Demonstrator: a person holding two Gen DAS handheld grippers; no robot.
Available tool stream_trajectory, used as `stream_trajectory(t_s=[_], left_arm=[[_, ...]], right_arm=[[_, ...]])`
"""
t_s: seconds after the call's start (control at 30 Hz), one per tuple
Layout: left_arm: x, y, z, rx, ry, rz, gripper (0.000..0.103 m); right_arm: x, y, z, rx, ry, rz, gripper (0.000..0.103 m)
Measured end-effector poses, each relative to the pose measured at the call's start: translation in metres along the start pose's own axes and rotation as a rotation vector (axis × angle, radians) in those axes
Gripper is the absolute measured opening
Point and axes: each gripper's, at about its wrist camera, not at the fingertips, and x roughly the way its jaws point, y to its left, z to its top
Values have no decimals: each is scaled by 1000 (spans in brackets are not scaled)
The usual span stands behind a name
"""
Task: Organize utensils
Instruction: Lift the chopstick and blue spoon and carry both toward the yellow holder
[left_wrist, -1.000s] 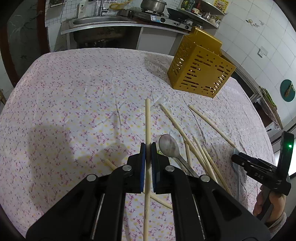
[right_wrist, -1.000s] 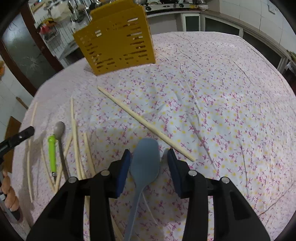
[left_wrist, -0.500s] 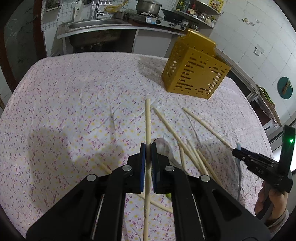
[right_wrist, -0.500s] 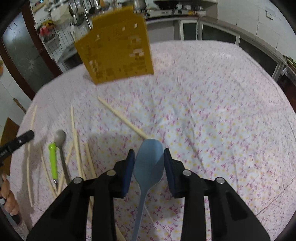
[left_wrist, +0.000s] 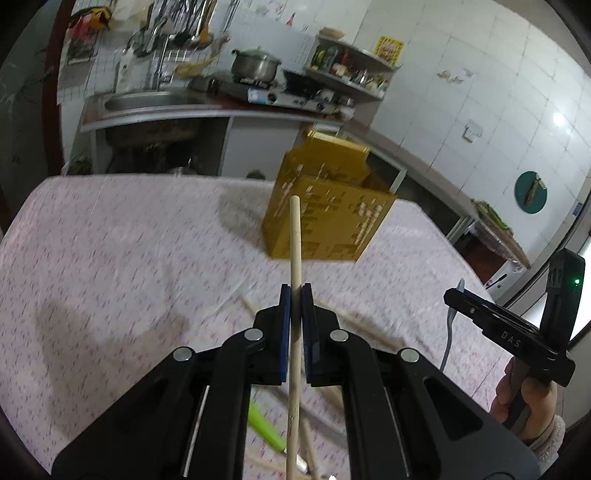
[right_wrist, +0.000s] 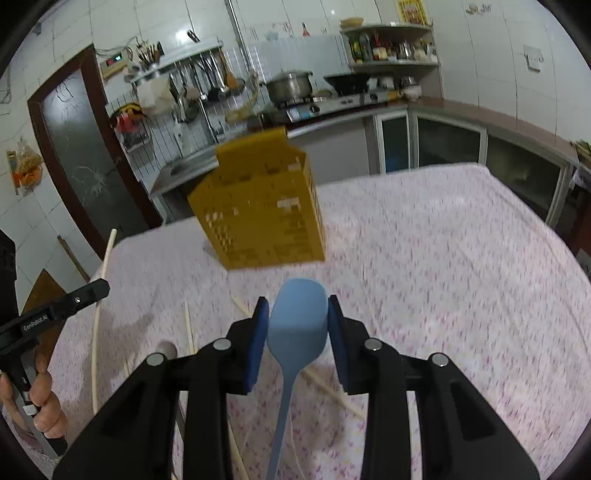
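Observation:
My left gripper (left_wrist: 295, 295) is shut on a long wooden chopstick (left_wrist: 295, 240) and holds it up off the table, its tip pointing at the yellow slotted utensil holder (left_wrist: 328, 210). My right gripper (right_wrist: 297, 314) is shut on a blue spoon (right_wrist: 297, 321), bowl forward, raised above the table and facing the same holder (right_wrist: 262, 214). The right gripper also shows at the right edge of the left wrist view (left_wrist: 506, 332). The left gripper shows at the left edge of the right wrist view (right_wrist: 55, 314).
Several chopsticks (right_wrist: 188, 325) and a metal spoon (right_wrist: 166, 349) lie on the floral tablecloth (right_wrist: 443, 258). A green-handled utensil (left_wrist: 264, 424) lies below my left gripper. A kitchen counter with sink and stove (left_wrist: 236, 92) runs behind the table.
Both grippers have lifted and tilted up from the table with their loads. The yellow holder now sits lower and nearer the middle of both views.

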Motion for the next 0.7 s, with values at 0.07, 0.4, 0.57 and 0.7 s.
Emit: stream_trajectory(t_s=[0.07, 0.4, 0.57, 0.7], left_arm=[[0, -6, 7, 10, -35, -23, 4], [15, -32, 32, 63, -82, -86, 4], [21, -40, 40, 75, -59, -85, 4], [20, -41, 46, 74, -51, -99, 4]], right_arm=[[-4, 0, 9, -9, -29, 2, 33], [-7, -9, 52, -27, -101, 17, 33], [-7, -11, 62, -33, -118, 26, 33], [-3, -6, 72, -54, -124, 26, 33]])
